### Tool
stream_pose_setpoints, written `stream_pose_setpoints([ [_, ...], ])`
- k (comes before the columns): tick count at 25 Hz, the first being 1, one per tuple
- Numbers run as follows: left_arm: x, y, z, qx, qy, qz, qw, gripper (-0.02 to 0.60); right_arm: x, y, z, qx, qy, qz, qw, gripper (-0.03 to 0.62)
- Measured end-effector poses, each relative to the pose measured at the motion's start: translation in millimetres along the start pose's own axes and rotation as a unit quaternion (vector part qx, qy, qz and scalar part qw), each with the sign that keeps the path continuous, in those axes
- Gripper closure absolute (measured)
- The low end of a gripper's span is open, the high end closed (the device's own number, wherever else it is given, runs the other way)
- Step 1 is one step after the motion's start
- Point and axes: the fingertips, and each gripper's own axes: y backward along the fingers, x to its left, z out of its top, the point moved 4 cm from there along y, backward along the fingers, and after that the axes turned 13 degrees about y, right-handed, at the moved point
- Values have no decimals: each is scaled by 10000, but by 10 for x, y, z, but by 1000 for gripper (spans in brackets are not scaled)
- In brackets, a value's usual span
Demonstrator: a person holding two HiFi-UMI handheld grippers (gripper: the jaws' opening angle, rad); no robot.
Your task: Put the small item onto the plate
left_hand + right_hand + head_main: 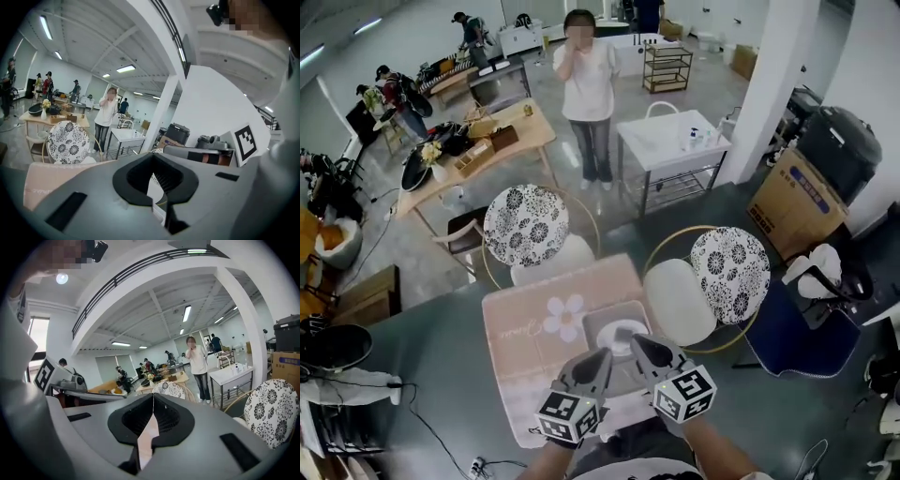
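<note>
**A:** Why are our left gripper (602, 357) and right gripper (638, 341) both closed on nothing?

**B:** We reckon they're poised just over the white plate (613, 345) on the pink worktop (525, 323). The small item we can't make out.

Small table under pink cloth, head view.
Table (502, 309) is covered by a pink tablecloth (534, 361) with a white flower print (563, 317) left of centre. A square grey plate (598, 323) with a pale middle lies directly on the cloth, just right of the flower.
</note>
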Motion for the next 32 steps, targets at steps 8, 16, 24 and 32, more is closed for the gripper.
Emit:
stream_pose_setpoints([
  [8, -369, 452, 319, -386, -227, -113, 9989, 577, 416, 210, 439, -291, 192, 152, 9993, 579],
  [16, -591, 761, 483, -720, -438, -220, 9962, 577, 666, 312, 735, -502, 491, 191, 9973, 580],
  [24, -726, 929, 593, -930, -625, -299, 9933, 577, 758, 486, 933, -716, 597, 81, 9956, 580],
  [32, -753, 999, 713, -1040, -699, -360, 9915, 577, 806, 569, 1088, -852, 681, -5, 9940, 580],
])
